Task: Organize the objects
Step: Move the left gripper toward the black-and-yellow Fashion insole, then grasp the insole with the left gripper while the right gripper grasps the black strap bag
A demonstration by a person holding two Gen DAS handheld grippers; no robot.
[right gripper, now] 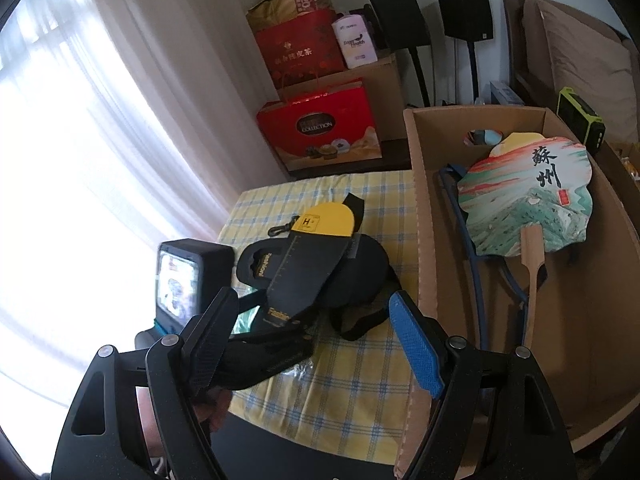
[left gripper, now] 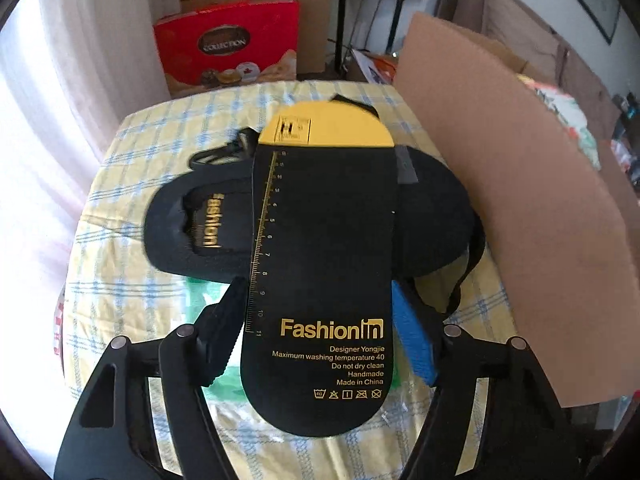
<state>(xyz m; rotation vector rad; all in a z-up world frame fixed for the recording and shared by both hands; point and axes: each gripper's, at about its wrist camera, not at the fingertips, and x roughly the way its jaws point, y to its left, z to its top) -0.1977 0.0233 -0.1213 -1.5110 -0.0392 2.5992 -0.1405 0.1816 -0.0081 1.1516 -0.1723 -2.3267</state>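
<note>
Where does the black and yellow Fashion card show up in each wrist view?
Left wrist: the black and yellow card fills the centre, between the left gripper fingers.
Right wrist: the card sits left of centre, on the black bag.
Shared landmark: red Collection box behind the table.

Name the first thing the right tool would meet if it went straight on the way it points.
Probably the black strap lying on the checked tablecloth, just ahead of the right tool; depth is hard to judge, so it may reach the cloth first.
</note>
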